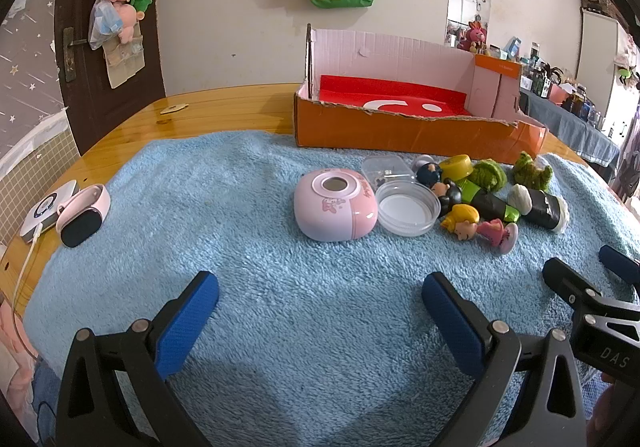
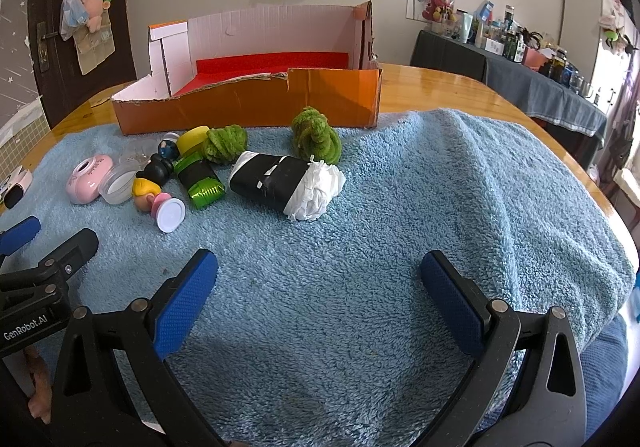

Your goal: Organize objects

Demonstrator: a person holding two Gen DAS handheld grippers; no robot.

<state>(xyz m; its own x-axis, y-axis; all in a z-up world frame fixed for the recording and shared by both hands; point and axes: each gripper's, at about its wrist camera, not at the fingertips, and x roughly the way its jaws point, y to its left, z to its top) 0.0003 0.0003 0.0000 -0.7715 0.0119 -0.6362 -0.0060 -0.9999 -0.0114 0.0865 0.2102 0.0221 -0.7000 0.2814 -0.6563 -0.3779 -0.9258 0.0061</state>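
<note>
We see both hand-held grippers spread wide and empty above the blue towel (image 2: 360,207) on the wooden counter (image 2: 480,87): the left hand-held gripper (image 1: 320,311) and the right hand-held gripper (image 2: 319,287). From the left one, the pink case (image 1: 334,207) lies at 12 o'clock, touching a clear lid (image 1: 406,213); the toy figures (image 1: 476,223) cluster at 1 o'clock. The black-and-white bundle (image 2: 286,185) lies at 12 o'clock from the right one. The orange cardboard box (image 2: 248,103) stands behind.

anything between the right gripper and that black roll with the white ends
Nothing visible does. The right gripper is open over bare blue towel, and only towel lies between it and the black roll.
</note>
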